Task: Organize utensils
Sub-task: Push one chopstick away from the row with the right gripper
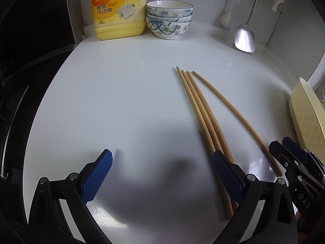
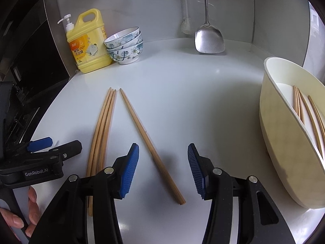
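Three wooden chopsticks lie bunched (image 1: 200, 109) (image 2: 102, 124) on the white counter, and a single chopstick (image 1: 233, 109) (image 2: 146, 138) lies just right of them. My left gripper (image 1: 162, 162) is open and empty; its right finger rests over the bundle's near ends. It also shows at the left of the right wrist view (image 2: 53, 144). My right gripper (image 2: 163, 158) is open and empty, with the single chopstick's near end between its jaws; it also shows in the left wrist view (image 1: 284, 148). A cream holder (image 2: 284, 138) (image 1: 304, 118) at the right holds several chopsticks (image 2: 310, 118).
A yellow detergent bottle (image 1: 119, 10) (image 2: 90, 44) and three stacked floral bowls (image 1: 169, 20) (image 2: 126, 46) stand at the back. A metal spatula (image 1: 245, 36) (image 2: 209, 36) hangs on the wall. A dark stove area (image 2: 26, 61) borders the counter's left edge.
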A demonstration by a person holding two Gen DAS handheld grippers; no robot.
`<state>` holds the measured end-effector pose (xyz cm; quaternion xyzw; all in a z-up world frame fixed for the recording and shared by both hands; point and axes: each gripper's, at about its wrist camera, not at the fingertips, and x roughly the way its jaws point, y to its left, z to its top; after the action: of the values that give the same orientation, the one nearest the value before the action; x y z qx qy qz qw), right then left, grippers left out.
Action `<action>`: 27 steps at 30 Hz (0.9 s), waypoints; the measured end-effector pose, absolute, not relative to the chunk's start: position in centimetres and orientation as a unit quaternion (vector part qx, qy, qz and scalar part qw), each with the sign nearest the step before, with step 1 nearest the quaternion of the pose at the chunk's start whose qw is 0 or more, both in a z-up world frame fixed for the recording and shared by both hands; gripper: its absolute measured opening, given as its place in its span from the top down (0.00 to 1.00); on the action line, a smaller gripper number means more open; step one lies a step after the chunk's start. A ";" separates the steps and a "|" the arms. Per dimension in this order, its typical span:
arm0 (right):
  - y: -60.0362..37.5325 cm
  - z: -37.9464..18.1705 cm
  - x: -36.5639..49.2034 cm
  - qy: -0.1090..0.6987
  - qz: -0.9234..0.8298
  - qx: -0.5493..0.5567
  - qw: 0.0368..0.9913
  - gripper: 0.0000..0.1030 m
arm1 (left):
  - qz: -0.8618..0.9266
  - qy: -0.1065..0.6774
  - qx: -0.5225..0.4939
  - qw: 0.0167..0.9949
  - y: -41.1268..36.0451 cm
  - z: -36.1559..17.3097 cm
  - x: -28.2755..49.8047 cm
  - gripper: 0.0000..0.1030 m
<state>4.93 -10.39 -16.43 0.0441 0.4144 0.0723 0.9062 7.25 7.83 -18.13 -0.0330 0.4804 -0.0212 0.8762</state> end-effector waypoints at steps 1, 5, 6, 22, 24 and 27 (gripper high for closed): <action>-10.4 -16.4 4.9 0.414 0.072 0.044 0.906 0.53 | -0.023 0.484 -0.032 0.874 7.6 -18.3 7.3 0.06; -10.5 -16.3 5.0 0.413 0.072 0.044 0.907 0.53 | -0.024 0.487 -0.023 0.873 6.8 -18.6 7.4 0.06; -10.5 -16.3 5.0 0.413 0.071 0.044 0.907 0.53 | -0.025 0.486 -0.022 0.873 6.7 -18.6 7.4 0.06; -10.9 -16.1 5.3 0.414 0.066 0.046 0.907 0.53 | 0.000 0.481 -0.017 0.876 6.9 -18.6 8.0 0.05; -10.9 -16.1 5.3 0.413 0.067 0.047 0.907 0.53 | 0.015 0.488 -0.005 0.872 7.4 -19.0 8.2 0.05; -11.0 -16.0 5.3 0.412 0.067 0.046 0.907 0.53 | 0.014 0.482 -0.023 0.876 8.5 -18.6 8.1 0.06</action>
<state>5.27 -10.98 -16.01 0.0465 0.4121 0.0671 0.9075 8.09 8.49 -18.58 -0.0229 0.4820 0.0138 0.8758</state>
